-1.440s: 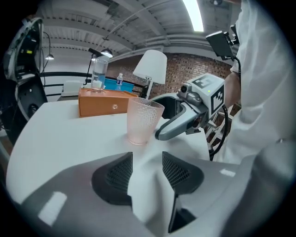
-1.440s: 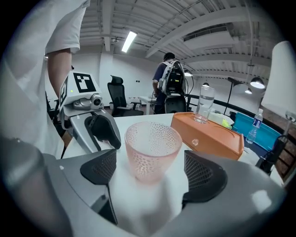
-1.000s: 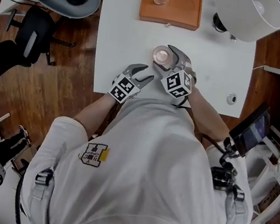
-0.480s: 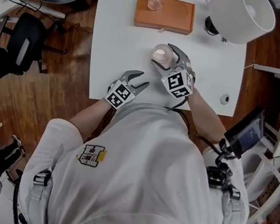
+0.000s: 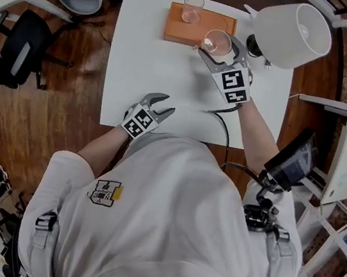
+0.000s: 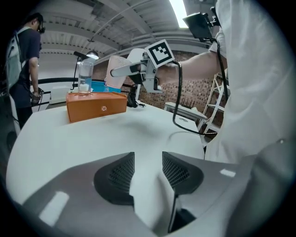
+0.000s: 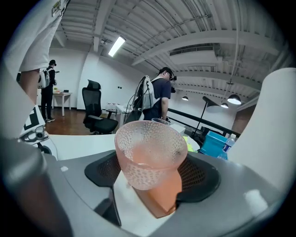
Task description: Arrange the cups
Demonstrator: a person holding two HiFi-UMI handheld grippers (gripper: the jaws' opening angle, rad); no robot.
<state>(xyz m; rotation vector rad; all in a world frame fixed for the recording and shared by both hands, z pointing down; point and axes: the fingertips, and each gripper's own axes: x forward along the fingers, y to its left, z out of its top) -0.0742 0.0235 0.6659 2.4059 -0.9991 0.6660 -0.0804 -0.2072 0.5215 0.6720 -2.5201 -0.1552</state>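
We pinch a dimpled pink cup (image 7: 149,150), seemingly light, stiff, slick and breakable, low on its wall in our right gripper (image 5: 218,46) above the near edge of the orange box (image 5: 177,29); our left gripper (image 6: 147,173) hangs parted, empty.

light: bright, ceiling strip (image 7: 116,46) | shadows: soft | edges: fisheye, vignetted

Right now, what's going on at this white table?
A person is arranging cups with two handheld grippers. The right gripper holds a pink dimpled cup in the air at the edge of an orange box, where a clear glass already stands. The left gripper sits open and empty near the table's front edge.
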